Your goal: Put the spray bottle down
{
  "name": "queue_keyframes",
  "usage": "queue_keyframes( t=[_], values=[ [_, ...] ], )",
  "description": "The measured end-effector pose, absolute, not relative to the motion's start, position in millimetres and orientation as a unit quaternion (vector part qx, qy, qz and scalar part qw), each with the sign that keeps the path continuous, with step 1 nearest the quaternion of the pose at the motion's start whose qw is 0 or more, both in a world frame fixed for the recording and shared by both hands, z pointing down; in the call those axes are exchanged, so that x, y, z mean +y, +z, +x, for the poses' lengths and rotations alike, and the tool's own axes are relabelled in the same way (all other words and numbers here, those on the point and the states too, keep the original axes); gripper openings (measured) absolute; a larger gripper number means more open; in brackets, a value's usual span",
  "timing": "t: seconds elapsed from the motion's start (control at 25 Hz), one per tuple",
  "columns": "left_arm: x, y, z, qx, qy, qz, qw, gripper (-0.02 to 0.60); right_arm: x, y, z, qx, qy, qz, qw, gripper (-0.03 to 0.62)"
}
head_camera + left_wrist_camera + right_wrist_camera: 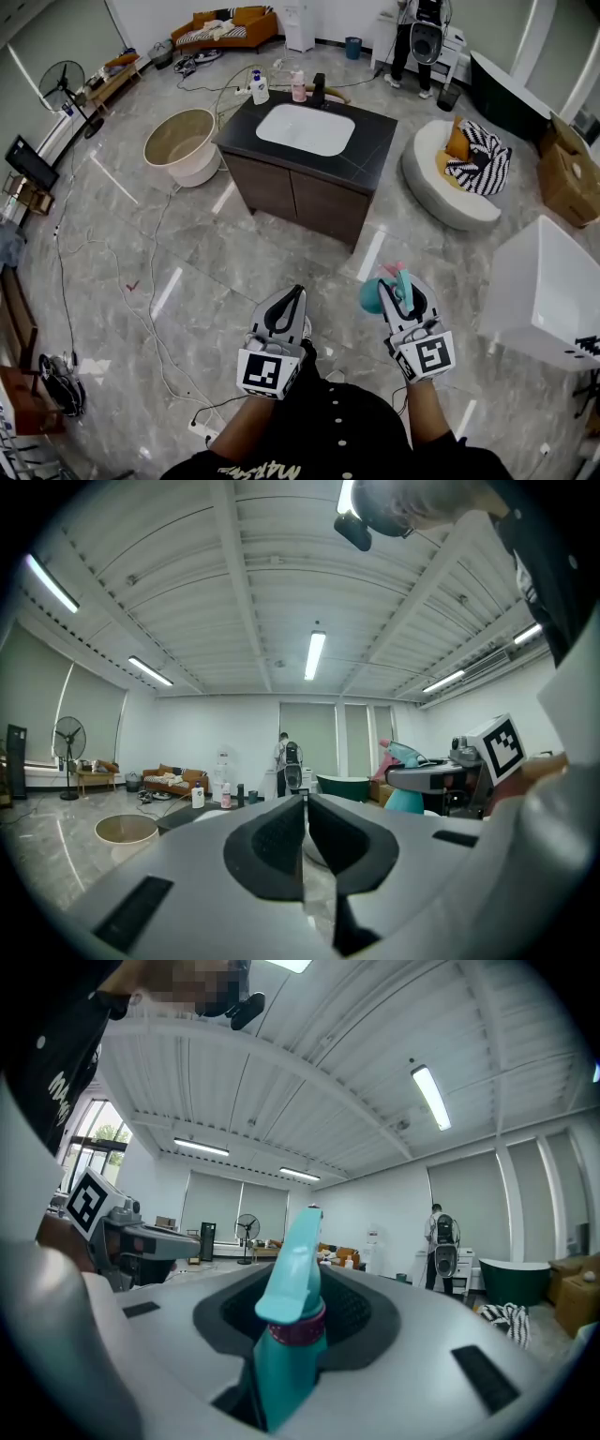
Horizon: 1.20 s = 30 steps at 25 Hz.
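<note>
A teal spray bottle (373, 296) with a pink trigger sits in my right gripper (405, 284), whose jaws are shut on its neck. In the right gripper view the spray bottle (292, 1309) stands upright between the dark pads, its nozzle pointing away. My left gripper (297, 292) is beside it at the left, shut with nothing in it; its fingertips (281, 829) meet in the left gripper view, where the spray bottle (406, 757) shows at the right. Both are held over the grey floor, short of a dark vanity (281, 183) with a white sink (305, 128).
On the vanity top stand a white bottle (260, 88), a pink bottle (298, 86) and a black tap (320, 91). A beige tub (181, 146) is at its left, a white round seat (441, 187) and a white basin (542, 286) at the right. Cables (159, 309) cross the floor.
</note>
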<state>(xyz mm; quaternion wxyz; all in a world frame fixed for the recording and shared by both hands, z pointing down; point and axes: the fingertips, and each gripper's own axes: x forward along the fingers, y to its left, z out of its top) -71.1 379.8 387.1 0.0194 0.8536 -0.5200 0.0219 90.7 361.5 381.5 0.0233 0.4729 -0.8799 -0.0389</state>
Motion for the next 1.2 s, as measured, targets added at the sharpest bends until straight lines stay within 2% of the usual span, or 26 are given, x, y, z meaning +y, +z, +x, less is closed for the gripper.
queue_keyframes(
  t=[0.44, 1.2],
  values=[
    [258.5, 358.9, -79.1, -0.492, -0.006, 0.87, -0.009, 0.021, 250.2, 357.3, 81.2, -0.868, -0.061, 0.493, 0.017, 0.121],
    [104.9, 384.8, -138.0, -0.459, 0.013, 0.888, 0.015, 0.021, 108.1, 371.9, 26.6, -0.847, -0.048, 0.529, 0.031, 0.121]
  ],
)
